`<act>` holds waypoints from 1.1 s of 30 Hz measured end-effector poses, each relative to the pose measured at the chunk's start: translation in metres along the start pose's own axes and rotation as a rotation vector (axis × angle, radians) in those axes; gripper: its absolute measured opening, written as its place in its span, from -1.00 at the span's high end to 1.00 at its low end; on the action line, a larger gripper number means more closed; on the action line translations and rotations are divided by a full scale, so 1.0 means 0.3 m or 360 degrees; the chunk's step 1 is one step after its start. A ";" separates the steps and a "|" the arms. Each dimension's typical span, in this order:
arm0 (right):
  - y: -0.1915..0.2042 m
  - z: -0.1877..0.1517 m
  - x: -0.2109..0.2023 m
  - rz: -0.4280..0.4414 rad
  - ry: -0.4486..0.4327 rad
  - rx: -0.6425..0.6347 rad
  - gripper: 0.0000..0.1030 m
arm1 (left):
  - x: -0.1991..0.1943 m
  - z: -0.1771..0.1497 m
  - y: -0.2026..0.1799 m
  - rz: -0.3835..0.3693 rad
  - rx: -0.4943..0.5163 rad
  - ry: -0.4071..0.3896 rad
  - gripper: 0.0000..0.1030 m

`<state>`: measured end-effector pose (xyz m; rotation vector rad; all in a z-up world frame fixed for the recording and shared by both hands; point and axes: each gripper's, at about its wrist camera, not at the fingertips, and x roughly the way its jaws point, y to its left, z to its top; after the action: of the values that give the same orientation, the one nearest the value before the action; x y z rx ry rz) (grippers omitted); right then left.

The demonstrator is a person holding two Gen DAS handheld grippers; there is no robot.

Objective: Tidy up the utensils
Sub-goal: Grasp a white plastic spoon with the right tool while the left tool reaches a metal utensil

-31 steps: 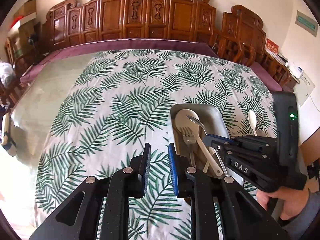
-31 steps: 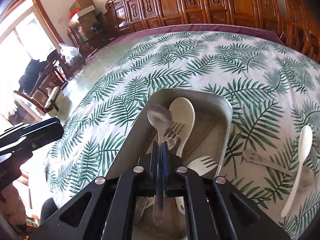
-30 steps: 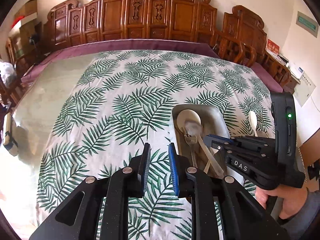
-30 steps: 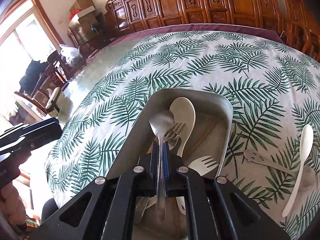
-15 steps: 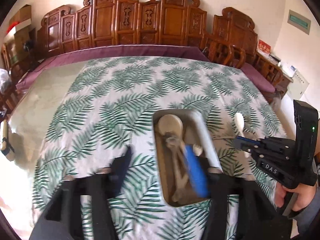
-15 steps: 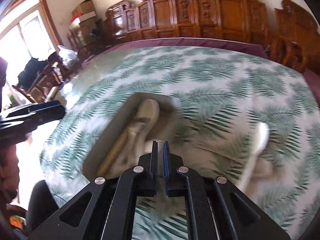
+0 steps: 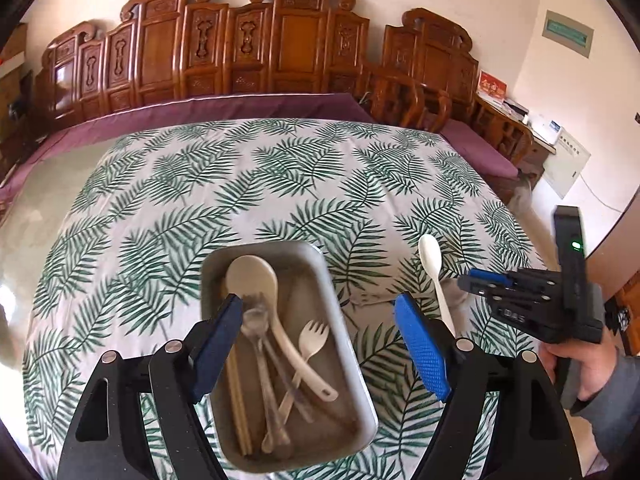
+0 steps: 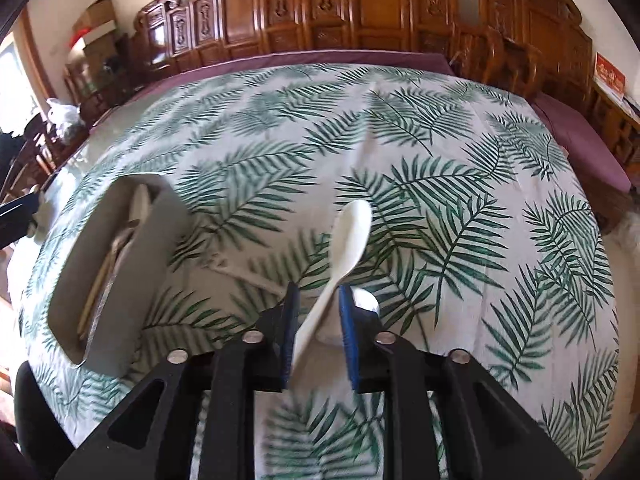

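A grey metal tray [image 7: 342,344] lies on the leaf-print cloth and holds a white ladle spoon [image 7: 256,280], a metal spoon [image 7: 256,320], forks and chopsticks. My left gripper [image 7: 320,344] is wide open above the tray, empty. A white plastic spoon [image 8: 352,236] lies on the cloth right of the tray; it also shows in the left wrist view [image 7: 432,264]. My right gripper [image 8: 318,340] is open, its jaws either side of that spoon's handle, not closed on it. A metal utensil [image 8: 366,302] lies under the spoon. The tray [image 8: 160,240] sits to its left.
The leaf-print cloth [image 7: 280,184] covers a large table with a purple border. Carved wooden chairs [image 7: 280,40] line the far side. A hand [image 7: 576,364] holds the right gripper at the table's right edge.
My right gripper let go of the metal spoon in the tray, swung right and opened around the white spoon's handle. My left gripper opened wide and moved over the tray.
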<state>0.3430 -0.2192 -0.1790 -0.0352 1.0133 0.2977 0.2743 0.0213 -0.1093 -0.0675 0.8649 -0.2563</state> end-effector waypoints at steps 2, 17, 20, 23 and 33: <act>-0.025 0.011 0.039 -0.0003 0.0018 0.0028 0.40 | 0.011 0.001 -0.012 0.0002 0.0018 0.0002 -0.46; 0.015 0.034 0.175 -0.0075 0.0121 -0.0092 0.86 | 0.059 0.004 -0.108 0.0001 0.0095 0.0020 -0.46; 0.004 0.038 0.145 -0.0041 0.0092 -0.0069 0.92 | 0.081 0.003 -0.132 0.0000 0.0103 0.0044 -0.46; -0.018 0.046 0.097 0.0017 0.0055 -0.0029 0.92 | 0.111 0.006 -0.167 0.0016 0.0152 0.0063 -0.46; -0.193 -0.035 -0.142 -0.0002 -0.0072 0.0035 0.92 | 0.280 0.007 -0.323 -0.0055 0.0367 0.0199 -0.46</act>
<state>0.3283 -0.2863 -0.1551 -0.0093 0.9715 0.2848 0.3091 -0.0934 -0.1545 0.1498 0.9534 -0.3940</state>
